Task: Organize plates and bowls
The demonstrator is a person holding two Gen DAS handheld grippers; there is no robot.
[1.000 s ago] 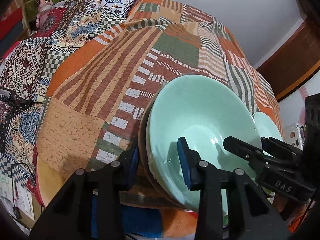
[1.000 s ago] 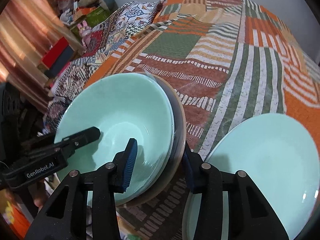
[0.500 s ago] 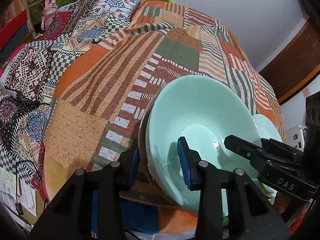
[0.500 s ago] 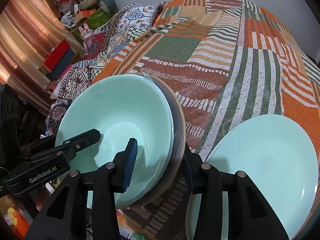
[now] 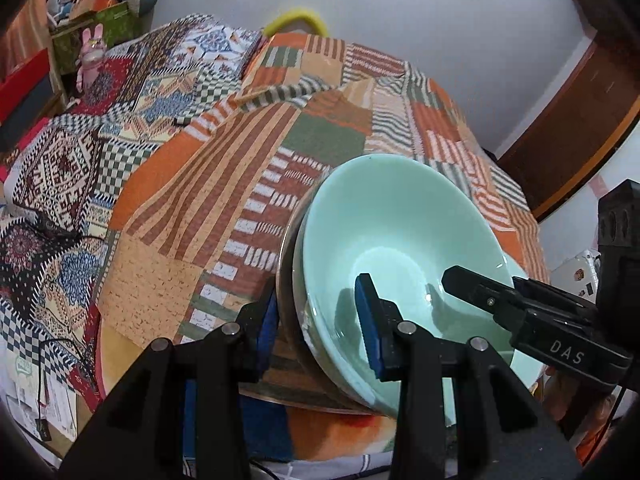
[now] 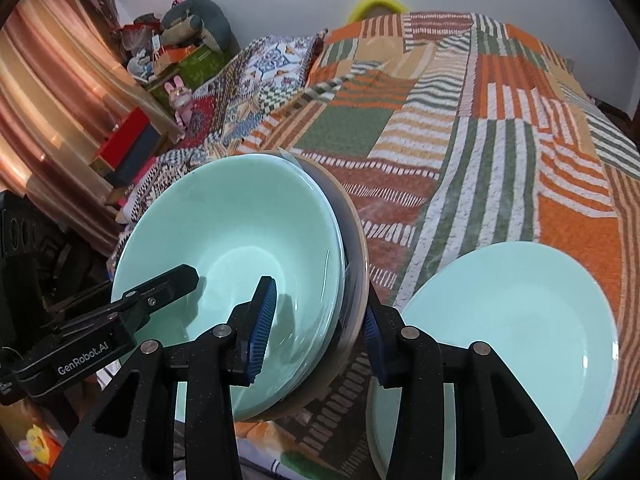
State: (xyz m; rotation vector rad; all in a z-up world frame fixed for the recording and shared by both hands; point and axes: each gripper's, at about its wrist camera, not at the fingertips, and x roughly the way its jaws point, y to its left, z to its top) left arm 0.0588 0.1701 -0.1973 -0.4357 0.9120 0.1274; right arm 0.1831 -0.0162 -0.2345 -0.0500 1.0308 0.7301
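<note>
The stack of bowls (image 5: 400, 240) is up off the bed, held by two black grippers at once. The top bowl is pale green. Under it sits another pale green one, and under that a brown one whose rim (image 6: 360, 256) peeks out at the side.

The left gripper (image 5: 320, 320) grabs the stack on one side. One blue pad (image 5: 370, 332) is inside the top bowl. The other blue pad (image 5: 267, 328) is outside, under the brown rim. The pads squeeze the rims between them.

The right gripper (image 6: 318, 326) grabs the other side of the stack the same way. One blue pad (image 6: 262, 320) is inside the green bowl and the other (image 6: 372, 344) is outside the brown rim. Its jaws are closing on the rims just now, and the rims sit between them.

Each gripper shows up in the other one's camera as a black arm reaching over the bowl.

The stack is tilted a bit. Below it lies a patchwork blanket (image 6: 460, 140) with orange, green and brown stripes.

A pale green plate (image 6: 520, 320) lies flat on the blanket, just beside the right gripper. Nothing holds it.

Far back by the wall is a pink bunny toy (image 5: 91, 56). A yellow curved thing (image 5: 294, 20) sticks up behind the bed.
</note>
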